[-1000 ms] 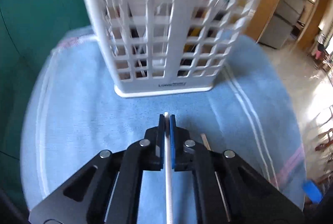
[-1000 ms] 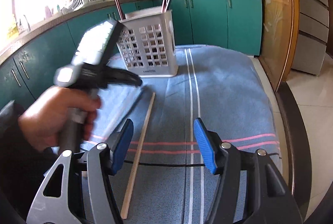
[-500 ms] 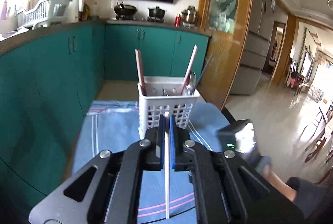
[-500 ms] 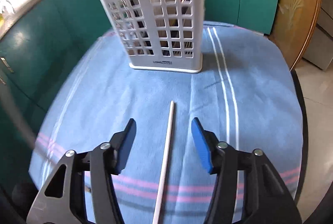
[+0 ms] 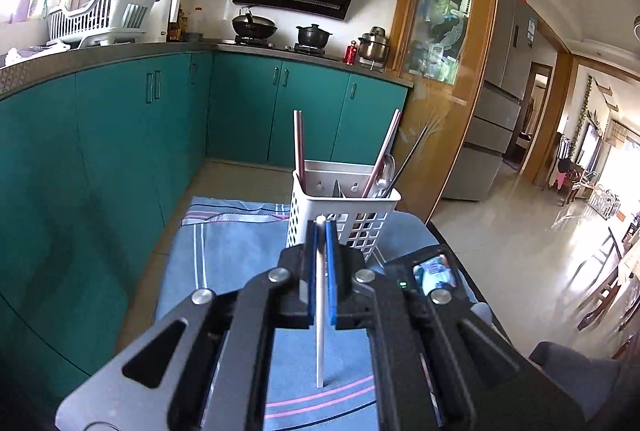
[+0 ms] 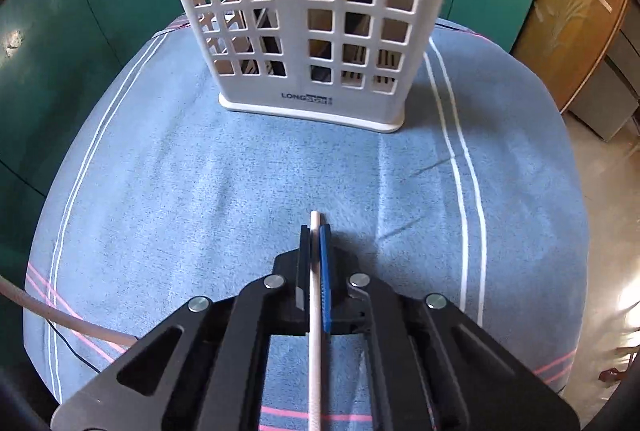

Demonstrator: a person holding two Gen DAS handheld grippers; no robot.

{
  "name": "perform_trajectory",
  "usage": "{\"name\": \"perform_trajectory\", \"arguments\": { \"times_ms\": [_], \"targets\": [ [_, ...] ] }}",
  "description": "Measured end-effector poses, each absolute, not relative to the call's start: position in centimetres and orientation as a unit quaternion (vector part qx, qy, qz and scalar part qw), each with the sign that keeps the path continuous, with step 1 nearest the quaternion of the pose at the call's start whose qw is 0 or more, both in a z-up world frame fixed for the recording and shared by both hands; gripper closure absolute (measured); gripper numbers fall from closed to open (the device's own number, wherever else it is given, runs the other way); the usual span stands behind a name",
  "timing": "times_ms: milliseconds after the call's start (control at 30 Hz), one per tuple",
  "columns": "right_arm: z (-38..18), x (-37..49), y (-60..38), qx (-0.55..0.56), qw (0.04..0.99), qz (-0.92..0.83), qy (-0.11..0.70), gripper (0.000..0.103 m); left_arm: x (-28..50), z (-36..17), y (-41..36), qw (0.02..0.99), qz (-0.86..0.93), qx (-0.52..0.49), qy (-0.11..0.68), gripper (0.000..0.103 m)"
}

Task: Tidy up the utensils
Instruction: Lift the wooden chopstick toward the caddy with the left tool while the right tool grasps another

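Note:
A white slotted utensil holder (image 5: pixel 344 215) (image 6: pixel 312 23) stands on the blue striped cloth (image 5: pixel 224 251) (image 6: pixel 200 183), with chopsticks and a spoon sticking up from it. My left gripper (image 5: pixel 321 231) is raised above the table, shut on a white chopstick (image 5: pixel 321 311) that runs between its blue pads. My right gripper (image 6: pixel 316 231) is low over the cloth in front of the holder, shut on a second pale chopstick (image 6: pixel 315 331) lying along its jaws. The right gripper's body (image 5: pixel 432 279) shows below in the left wrist view.
Teal cabinets (image 5: pixel 120 135) line the left and back, with a counter, dish rack (image 5: pixel 104 19) and stove pots. A wooden-framed glass door (image 5: pixel 452 51) stands to the right. A beige cable (image 6: pixel 60 319) crosses the cloth's near left corner.
My left gripper rose with its chopstick, from close to the holder's foot to above its rim. My right gripper moved in over the chopstick on the cloth and closed on it.

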State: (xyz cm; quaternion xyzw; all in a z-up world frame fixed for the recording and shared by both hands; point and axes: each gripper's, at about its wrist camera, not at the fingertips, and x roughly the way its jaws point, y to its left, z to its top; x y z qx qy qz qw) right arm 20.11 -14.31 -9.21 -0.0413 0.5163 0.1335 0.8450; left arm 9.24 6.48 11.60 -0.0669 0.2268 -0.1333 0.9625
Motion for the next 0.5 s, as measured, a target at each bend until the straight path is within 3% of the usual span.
{"name": "perform_trajectory", "arguments": {
  "times_ms": [500],
  "targets": [
    [7.0,8.6,-20.2,0.037,0.922,0.17,0.347,0.098,8.9,11.8,5.0,0.964,-0.128,-0.043,0.228,0.099]
  ]
}}
